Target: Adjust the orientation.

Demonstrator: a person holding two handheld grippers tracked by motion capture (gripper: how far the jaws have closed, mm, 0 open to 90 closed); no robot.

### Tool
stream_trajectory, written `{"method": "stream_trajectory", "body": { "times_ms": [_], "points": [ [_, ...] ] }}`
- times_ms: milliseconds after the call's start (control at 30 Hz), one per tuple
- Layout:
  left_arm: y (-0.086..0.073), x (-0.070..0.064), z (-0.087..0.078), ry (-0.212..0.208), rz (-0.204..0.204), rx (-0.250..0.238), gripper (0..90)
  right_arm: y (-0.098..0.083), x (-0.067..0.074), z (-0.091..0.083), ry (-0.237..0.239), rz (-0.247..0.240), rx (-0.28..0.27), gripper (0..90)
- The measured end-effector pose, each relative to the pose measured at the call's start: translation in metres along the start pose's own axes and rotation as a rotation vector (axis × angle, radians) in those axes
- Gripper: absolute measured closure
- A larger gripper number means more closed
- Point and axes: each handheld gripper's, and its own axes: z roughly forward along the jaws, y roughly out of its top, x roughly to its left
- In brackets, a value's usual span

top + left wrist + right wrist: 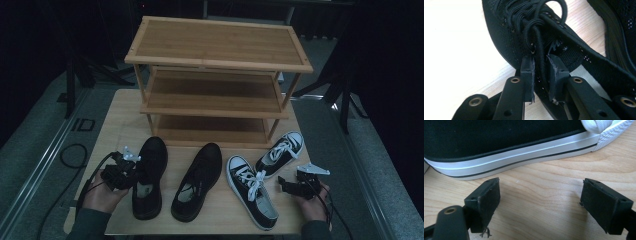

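Two black lace-up shoes lie side by side on the wooden table (115, 125). My left gripper (131, 172) is at the left black shoe (149, 175), with its jaws closed over the side wall of that shoe (506, 37) just below the laces. In the left gripper view the gripper (541, 75) pinches the shoe's edge between its pads. The other black shoe (197, 180) lies just to the right. My right gripper (282, 184) stands open beside a black-and-white sneaker (252, 190). In the right gripper view the gripper (540, 200) has bare wood between its jaws, and the sneaker's white sole (499, 165) lies just ahead.
A three-tier bamboo shoe rack (215, 80) stands at the back of the table with bare shelves. A second black-and-white sneaker (282, 152) lies in front of the rack's right leg. A black cable (75, 155) loops on the floor to the left.
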Motion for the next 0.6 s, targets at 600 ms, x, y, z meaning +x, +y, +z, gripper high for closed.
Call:
{"method": "stream_trajectory", "body": {
  "times_ms": [600],
  "points": [
    [0.012, 0.008, 0.018, -0.025, -0.091, 0.023, 80.9, 0.000, 0.000, 0.000, 0.000, 0.000, 0.000, 15.9]
  ]
}}
